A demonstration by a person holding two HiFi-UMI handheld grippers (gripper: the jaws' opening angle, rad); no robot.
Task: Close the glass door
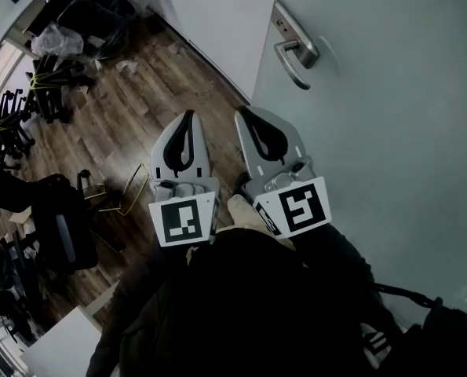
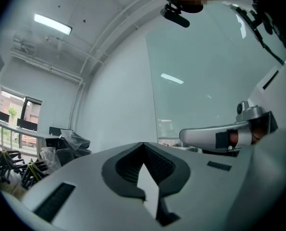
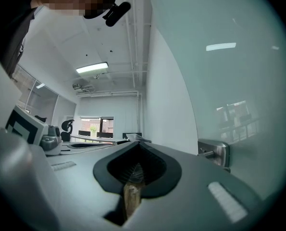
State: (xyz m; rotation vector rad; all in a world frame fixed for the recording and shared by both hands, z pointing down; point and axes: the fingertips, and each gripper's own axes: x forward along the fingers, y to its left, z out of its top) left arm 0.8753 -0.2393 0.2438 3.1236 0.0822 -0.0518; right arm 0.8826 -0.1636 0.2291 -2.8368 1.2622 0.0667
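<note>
Fingers of the left gripper and right gripper are seen pressed together, empty, at frame centre, beside the glass door.

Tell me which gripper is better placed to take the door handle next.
Probably the right gripper: it sits beside the glass door, nearer the handle. The left gripper is farther out, with the right one between it and the door.

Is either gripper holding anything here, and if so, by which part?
Nothing is held. The left gripper and the right gripper each have their fingers closed together with nothing between them, and neither touches the door handle.
</note>
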